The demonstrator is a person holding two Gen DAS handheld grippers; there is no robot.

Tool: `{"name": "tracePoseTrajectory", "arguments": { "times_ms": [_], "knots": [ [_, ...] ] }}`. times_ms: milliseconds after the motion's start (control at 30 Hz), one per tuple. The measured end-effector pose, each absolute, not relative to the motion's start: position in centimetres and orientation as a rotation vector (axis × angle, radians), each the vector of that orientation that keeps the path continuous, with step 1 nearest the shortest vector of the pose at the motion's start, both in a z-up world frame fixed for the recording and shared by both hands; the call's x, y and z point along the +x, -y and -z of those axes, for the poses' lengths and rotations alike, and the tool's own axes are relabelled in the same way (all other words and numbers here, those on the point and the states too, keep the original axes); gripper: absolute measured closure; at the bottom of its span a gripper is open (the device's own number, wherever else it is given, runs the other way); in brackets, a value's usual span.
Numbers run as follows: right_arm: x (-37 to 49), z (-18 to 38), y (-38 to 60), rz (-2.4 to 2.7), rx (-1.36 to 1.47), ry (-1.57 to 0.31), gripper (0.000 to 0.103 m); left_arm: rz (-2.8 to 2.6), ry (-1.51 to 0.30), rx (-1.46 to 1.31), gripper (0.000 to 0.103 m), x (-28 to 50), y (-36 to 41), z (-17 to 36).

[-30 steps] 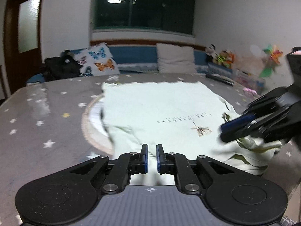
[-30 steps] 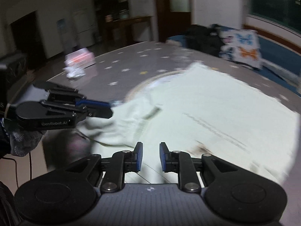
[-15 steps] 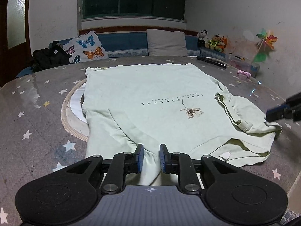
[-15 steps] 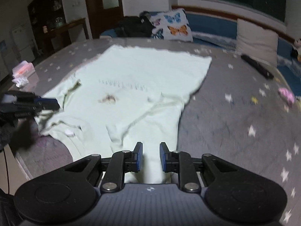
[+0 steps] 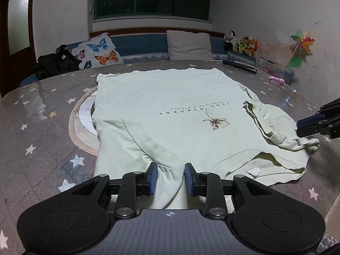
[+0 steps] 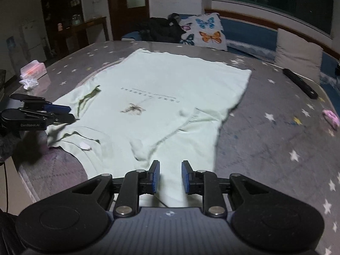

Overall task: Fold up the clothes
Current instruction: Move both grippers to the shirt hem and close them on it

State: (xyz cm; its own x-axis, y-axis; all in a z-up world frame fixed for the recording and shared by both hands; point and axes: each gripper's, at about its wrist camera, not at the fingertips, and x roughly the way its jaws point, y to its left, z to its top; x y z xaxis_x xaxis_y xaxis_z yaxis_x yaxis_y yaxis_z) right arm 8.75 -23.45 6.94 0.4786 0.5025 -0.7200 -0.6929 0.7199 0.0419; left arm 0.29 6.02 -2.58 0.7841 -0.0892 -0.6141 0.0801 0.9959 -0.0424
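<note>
Our left tongs (image 5: 171, 177) and right tongs (image 6: 168, 176) gape empty over opposite sleeves of the pale-green T-shirt (image 5: 170, 106); starry desk (image 6: 265, 131) lies bare alongside.

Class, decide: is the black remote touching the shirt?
Apart. The right wrist view shows the remote lying on bare starred table, well clear of the shirt's edge.

A grey table (image 5: 38, 127), patterned with stars, is covered in the middle by a pale green T-shirt (image 5: 170, 110) spread flat. A round mat (image 5: 82, 131) is partly hidden under the shirt. A black bar (image 6: 299, 82), a pink object (image 6: 330, 116), a tissue pack (image 6: 34, 70) and crumpled tissue (image 6: 28, 83) are seen near the edges.
</note>
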Motion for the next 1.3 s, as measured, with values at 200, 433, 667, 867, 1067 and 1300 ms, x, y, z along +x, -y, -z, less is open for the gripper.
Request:
{"name": "tracePoseTrajectory", "arguments": {
  "times_ms": [200,433,667,867,1067,1300],
  "knots": [
    [9.0,-6.2,20.9,-0.773,-0.311,-0.763,0.081,0.095,-0.662,-0.009,0.069,0.1,-5.9,2.7],
    [8.4,-5.4,19.4,-0.795,-0.382,-0.758,0.081,0.101,-0.661,-0.012,0.066,0.1,-5.9,2.7],
    [9.1,-5.2,19.1,-0.796,-0.36,-0.755,0.081,0.108,-0.659,-0.01,0.061,0.1,-5.8,2.8],
    [10.0,-6.2,19.0,-0.787,-0.362,-0.732,0.08,0.112,-0.66,-0.009,0.06,0.1,-5.8,2.8],
    [13.1,-6.7,19.1,-0.708,-0.337,-0.69,0.074,0.115,-0.66,-0.011,0.057,0.1,-5.7,2.8],
    [16.5,-5.2,18.2,-0.677,-0.267,-0.726,0.074,0.116,-0.66,-0.011,0.056,0.2,-5.7,2.9]
  ]
}}
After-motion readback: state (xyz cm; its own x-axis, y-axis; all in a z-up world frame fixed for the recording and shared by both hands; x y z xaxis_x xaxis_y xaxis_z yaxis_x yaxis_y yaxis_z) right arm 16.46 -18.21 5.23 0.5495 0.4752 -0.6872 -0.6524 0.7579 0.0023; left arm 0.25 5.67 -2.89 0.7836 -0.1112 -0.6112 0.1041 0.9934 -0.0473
